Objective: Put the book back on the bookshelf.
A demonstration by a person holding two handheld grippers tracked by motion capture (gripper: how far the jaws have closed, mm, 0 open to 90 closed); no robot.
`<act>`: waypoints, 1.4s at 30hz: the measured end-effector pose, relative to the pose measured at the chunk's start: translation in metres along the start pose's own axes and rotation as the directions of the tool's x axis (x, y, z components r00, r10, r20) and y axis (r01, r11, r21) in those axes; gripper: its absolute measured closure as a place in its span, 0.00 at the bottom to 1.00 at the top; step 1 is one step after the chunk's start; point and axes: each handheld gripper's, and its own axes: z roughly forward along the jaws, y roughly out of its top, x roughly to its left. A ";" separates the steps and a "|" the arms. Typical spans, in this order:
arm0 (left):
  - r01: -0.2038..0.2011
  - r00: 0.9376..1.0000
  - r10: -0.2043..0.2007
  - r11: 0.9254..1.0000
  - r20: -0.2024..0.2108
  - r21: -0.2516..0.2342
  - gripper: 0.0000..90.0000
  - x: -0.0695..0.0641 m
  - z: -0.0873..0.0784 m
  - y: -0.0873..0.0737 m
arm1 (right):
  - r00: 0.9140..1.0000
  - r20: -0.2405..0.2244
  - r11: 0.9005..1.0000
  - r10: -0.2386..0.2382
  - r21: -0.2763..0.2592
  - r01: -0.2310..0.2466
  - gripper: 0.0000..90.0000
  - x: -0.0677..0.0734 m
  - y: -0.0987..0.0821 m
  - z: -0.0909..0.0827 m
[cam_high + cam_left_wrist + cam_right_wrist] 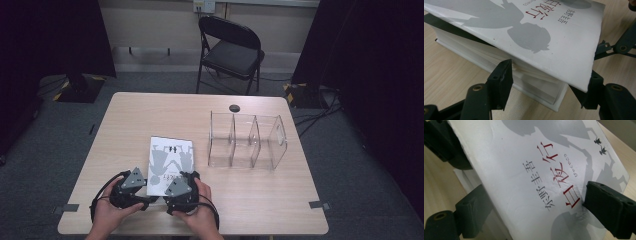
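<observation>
Book (170,164) lies flat on the surface (125,125), near the front edge, its long axis running away from me, title end toward me. My left gripper (131,189) sits at its near left corner; I see its fingers (500,83) spread, straddling that corner where the cover lifts off the pages. My right gripper (181,190) is at the near right corner, fingers (609,208) pinching the raised cover, one above and one beneath. A clear divided organizer (246,140) stands well apart to the right.
</observation>
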 end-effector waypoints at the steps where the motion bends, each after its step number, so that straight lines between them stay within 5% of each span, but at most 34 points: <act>1: -0.001 1.000 0.001 1.000 -0.002 0.000 0.42 0.000 0.000 0.000 | 1.000 0.010 1.000 0.001 -0.001 -0.001 0.11 0.001 0.000 0.001; 5: 0.011 1.000 -0.011 1.000 -0.004 -0.007 0.42 -0.001 0.000 -0.002 | 0.999 0.046 1.000 -0.020 -0.001 0.020 0.13 0.004 0.001 0.004; 10: 0.024 1.000 -0.024 0.999 0.011 -0.021 0.42 0.000 0.002 -0.004 | 0.998 0.034 0.999 -0.048 -0.003 0.048 0.16 0.002 0.001 0.004; 11: 0.037 0.999 -0.036 0.998 0.020 -0.041 0.42 0.003 0.003 -0.007 | 0.996 0.029 0.996 -0.085 -0.001 0.085 0.20 0.002 0.002 0.003; 14: 0.009 1.000 -0.009 0.999 0.009 -0.045 0.32 0.005 0.000 -0.007 | 0.992 0.028 0.992 -0.123 0.014 0.123 0.26 0.002 0.005 0.002; 24: -0.001 1.000 0.001 1.000 0.014 -0.014 0.29 0.016 -0.005 -0.015 | 0.991 0.024 0.991 -0.134 0.033 0.133 0.47 -0.007 0.018 -0.014; 30: 0.017 0.999 -0.017 1.000 0.033 -0.008 0.26 0.017 -0.003 -0.017 | 0.994 0.010 0.994 -0.107 0.035 0.106 0.52 -0.017 0.023 -0.021; 42: -0.022 1.000 0.022 1.000 0.018 0.009 0.22 0.023 -0.003 -0.021 | 0.997 0.012 0.995 -0.072 0.071 0.071 0.59 -0.032 0.041 -0.032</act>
